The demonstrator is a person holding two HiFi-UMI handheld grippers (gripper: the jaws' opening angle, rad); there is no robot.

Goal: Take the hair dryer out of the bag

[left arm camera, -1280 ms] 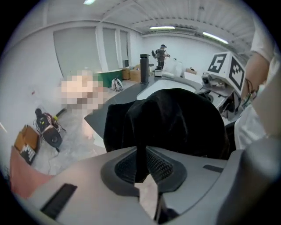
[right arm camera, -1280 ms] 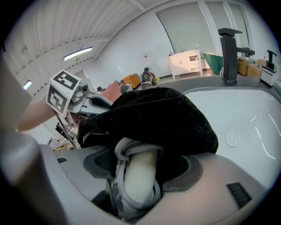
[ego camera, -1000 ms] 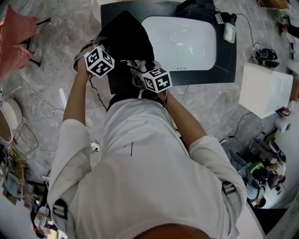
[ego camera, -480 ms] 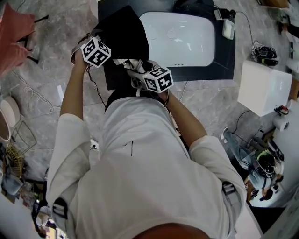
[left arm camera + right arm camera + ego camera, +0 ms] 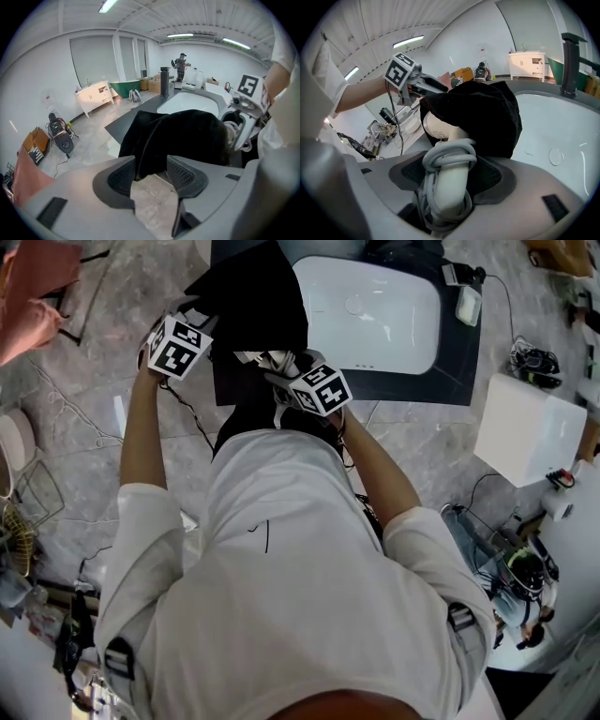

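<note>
The hair dryer [image 5: 443, 187] is only partly out. Its white, smooth plastic handle stands between the pads of the right hand-held gripper [image 5: 450, 176], which is clamped on it. The dryer's rounded head is half covered by the mouth of the bag [image 5: 478, 117]. A pale grey cord [image 5: 449, 157] is looped in thick coils round the handle, and some of the coils sit inside the grip.

The handle's long axis runs up and away from the right hand-held gripper, straight into the bag. The head therefore lies ahead of the jaws and the bag beyond it. Judging from that, freeing the dryer means drawing the handle back along its own line, towards the person, while the bag stays behind.

The bag is soft, matt black cloth, velvet-like, slumped in folds with no shape of its own. It rests at the near left corner of a dark worktop [image 5: 450, 362], beside a glossy white basin [image 5: 375, 315].

The left hand-held gripper [image 5: 151, 171] is at the bag's left edge and is the nearer one to the cloth. Its jaws have just been opening. A fold of the black cloth hangs between the ribbed pads, but they no longer pinch it. With nothing pinning the bag, the limp cloth may ride along with the dryer's head.

Under it all is a grey marbled floor [image 5: 94, 427].
</note>
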